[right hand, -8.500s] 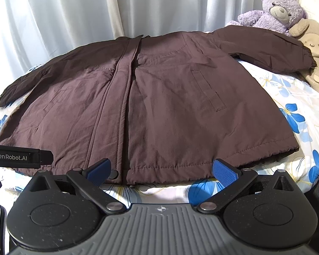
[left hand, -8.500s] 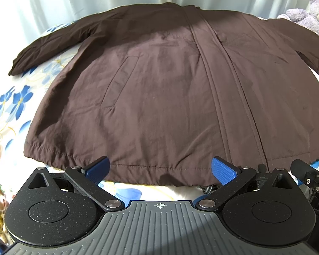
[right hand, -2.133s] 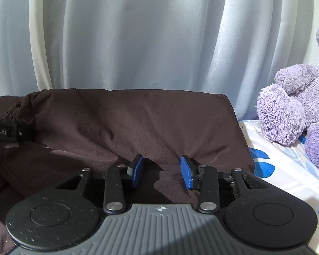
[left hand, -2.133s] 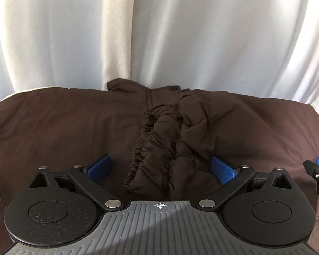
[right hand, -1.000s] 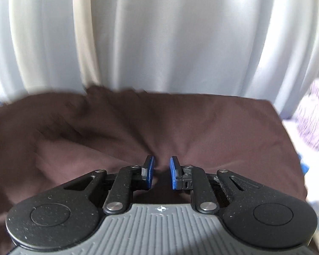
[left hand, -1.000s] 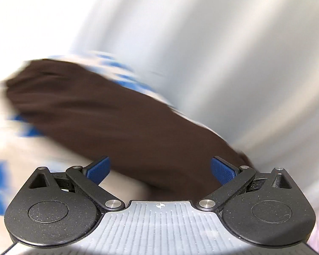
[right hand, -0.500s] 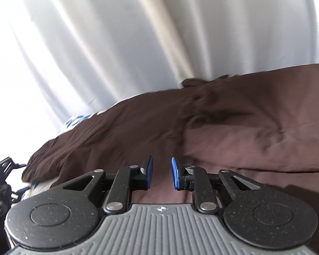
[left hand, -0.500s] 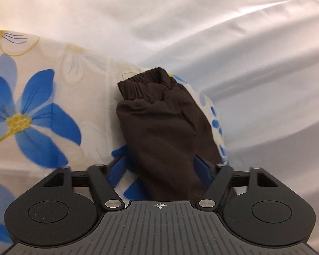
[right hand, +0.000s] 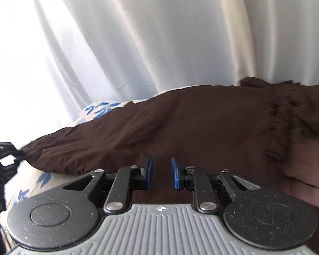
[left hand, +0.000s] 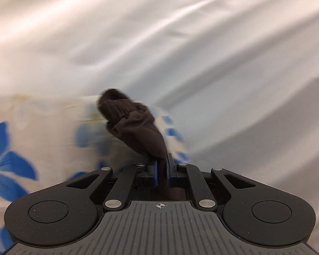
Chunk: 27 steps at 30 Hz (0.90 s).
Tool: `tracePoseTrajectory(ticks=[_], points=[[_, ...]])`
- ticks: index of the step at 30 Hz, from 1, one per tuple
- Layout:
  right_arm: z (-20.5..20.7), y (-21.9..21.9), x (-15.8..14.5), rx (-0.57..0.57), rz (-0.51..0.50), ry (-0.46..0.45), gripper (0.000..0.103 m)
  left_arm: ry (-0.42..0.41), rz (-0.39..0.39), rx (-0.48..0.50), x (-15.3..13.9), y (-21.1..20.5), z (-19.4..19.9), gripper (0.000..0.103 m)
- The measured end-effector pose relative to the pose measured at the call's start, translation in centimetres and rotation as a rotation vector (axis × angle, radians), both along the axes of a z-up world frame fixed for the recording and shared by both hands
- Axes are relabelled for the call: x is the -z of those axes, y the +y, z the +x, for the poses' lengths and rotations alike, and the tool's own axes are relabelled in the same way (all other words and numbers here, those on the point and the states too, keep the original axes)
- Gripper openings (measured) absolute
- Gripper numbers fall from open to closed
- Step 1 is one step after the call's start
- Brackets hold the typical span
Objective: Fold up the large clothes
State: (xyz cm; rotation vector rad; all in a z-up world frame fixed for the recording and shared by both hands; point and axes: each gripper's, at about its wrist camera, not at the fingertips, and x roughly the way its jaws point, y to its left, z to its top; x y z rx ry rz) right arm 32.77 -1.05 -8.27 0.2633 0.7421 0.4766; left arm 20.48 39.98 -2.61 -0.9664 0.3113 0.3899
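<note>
The dark brown jacket [right hand: 202, 127] lies spread on the flowered bed sheet [right hand: 100, 108]. In the left wrist view its left sleeve end [left hand: 134, 127] bunches up from between the blue pads. My left gripper [left hand: 161, 165] is closing tight, shut on that sleeve near the cuff. Its black body [right hand: 2, 155] also shows at the sleeve tip in the right wrist view. My right gripper [right hand: 162, 171] hovers low over the jacket body with a narrow gap between its pads and no cloth pinched. A gathered cuff [right hand: 274, 127] of the folded-in right sleeve lies to its right.
White curtains [right hand: 159, 31] hang close behind the bed in both views. The sheet with blue flowers [left hand: 10, 165] stretches left of the held sleeve. The bed's left edge drops away beside the sleeve tip.
My left gripper has closed on the sleeve end, which now stands bunched between the pads. My right gripper has swung left across the jacket with its gap unchanged.
</note>
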Motion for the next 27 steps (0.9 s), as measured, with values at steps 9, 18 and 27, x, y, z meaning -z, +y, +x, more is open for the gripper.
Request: tracePoseTrajectory(ticks=[9,18,27], points=[[1.1,4.1,3.7,-0.062,-0.061,0.039,0.019,-0.114,0.221,0.465,-5.2,-15.0,5.4,0.009],[-0.9,-8.2,0.9,0.150,0.247,0.096,0.026,0.208,0.414,0.691,4.1,-29.2,9.8,0.016],[1.0,-11.3,3.6,0.182,0.543,0.316,0.061,0.226,0.414,0.681,5.8,-30.0,8.9,0.016]])
